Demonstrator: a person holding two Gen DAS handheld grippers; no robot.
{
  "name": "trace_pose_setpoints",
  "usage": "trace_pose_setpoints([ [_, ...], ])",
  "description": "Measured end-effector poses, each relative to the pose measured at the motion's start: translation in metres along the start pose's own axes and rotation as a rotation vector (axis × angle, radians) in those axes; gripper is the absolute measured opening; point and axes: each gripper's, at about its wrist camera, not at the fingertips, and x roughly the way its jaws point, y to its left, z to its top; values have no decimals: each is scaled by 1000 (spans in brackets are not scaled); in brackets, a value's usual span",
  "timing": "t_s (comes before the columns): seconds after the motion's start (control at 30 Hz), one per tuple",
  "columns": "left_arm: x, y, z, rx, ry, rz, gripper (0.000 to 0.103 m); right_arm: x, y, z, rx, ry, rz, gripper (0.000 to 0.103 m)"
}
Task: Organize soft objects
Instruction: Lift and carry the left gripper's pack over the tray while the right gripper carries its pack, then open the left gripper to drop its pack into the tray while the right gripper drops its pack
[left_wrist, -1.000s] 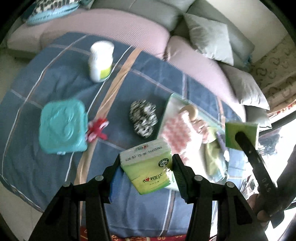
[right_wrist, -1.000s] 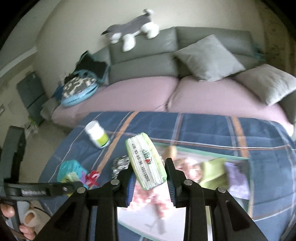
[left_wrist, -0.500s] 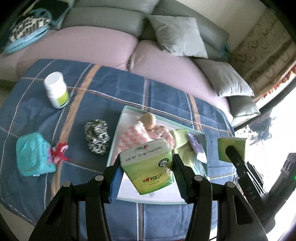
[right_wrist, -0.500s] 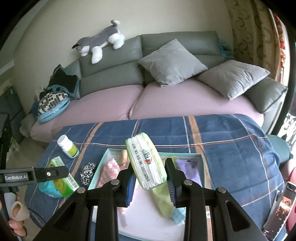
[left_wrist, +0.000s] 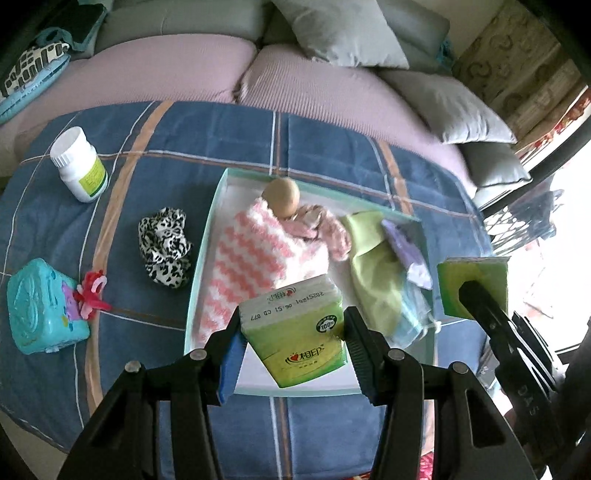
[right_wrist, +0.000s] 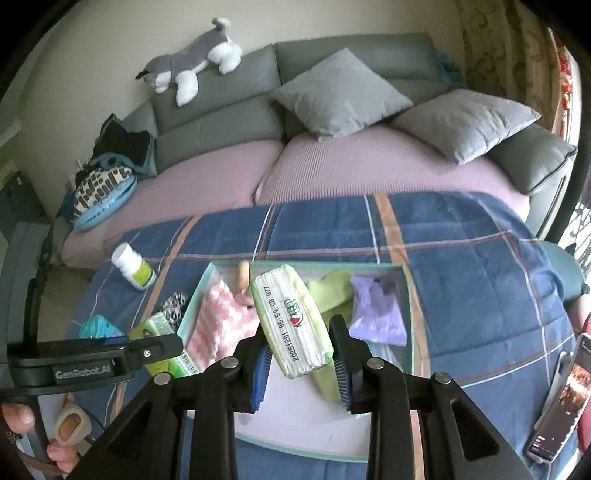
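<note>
The left hand-held gripper (left_wrist: 293, 345) is closed to a middling width on a green tissue pack (left_wrist: 295, 332), its two pads pressing the pack's left and right sides. The pack hangs tilted, printed end up, above the near part of a shallow white tray (left_wrist: 207, 236) with a pale green rim.

The right hand-held gripper (right_wrist: 297, 356) clamps a second tissue pack (right_wrist: 291, 321) the same way, at a similar width, with the pack's white dated edge turned toward the camera and leaning to the left. It too hangs over the tray (right_wrist: 406, 291), toward the middle. In the left wrist view this gripper appears at the right edge, the end of its pack showing as a green square (left_wrist: 474, 284).

Inside the tray lie a pink-and-white fuzzy cloth (left_wrist: 255, 262) on the left, a tan ball (left_wrist: 281, 197) at the far side touching that cloth, a lime green cloth (left_wrist: 373, 273) right of centre and a lilac packet (right_wrist: 375, 312) at the far right.

The tray sits on a bench covered by a blue plaid cloth (left_wrist: 184, 147). Left of the tray, on the cloth, are a leopard-print scrunchie (left_wrist: 164, 245), a white pill bottle (left_wrist: 79, 164) farther back, and a teal box (left_wrist: 42, 306) at the near left with a small red toy (left_wrist: 92, 293) touching it. A phone (right_wrist: 561, 398) lies at the near right edge. Beyond the bench stands a sofa (right_wrist: 229, 173) with grey cushions.
</note>
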Motion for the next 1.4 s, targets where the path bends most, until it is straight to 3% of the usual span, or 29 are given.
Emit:
trace_pose_setpoints([
  [0.33, 40, 13, -7, -13, 87, 59, 53, 56, 4, -26, 0, 174, 35, 32],
  [0.93, 53, 16, -6, -43, 123, 39, 55, 60, 4, -27, -3, 199, 8, 34],
  [1.0, 50, 16, -5, -41, 112, 38, 63, 60, 2, -27, 0, 200, -6, 40],
  [1.07, 45, 16, -3, -42, 101, 42, 63, 59, 2, -26, -3, 196, -22, 46],
  [1.27, 39, 22, -1, -47, 86, 63, 64, 54, 3, -24, -9, 178, -29, 47],
  [1.37, 37, 24, 0, -45, 73, 76, 65, 53, 4, -23, -18, 172, -40, 61],
  [1.4, 36, 25, 1, -38, 59, 96, 74, 53, 5, -23, -22, 169, -46, 70],
])
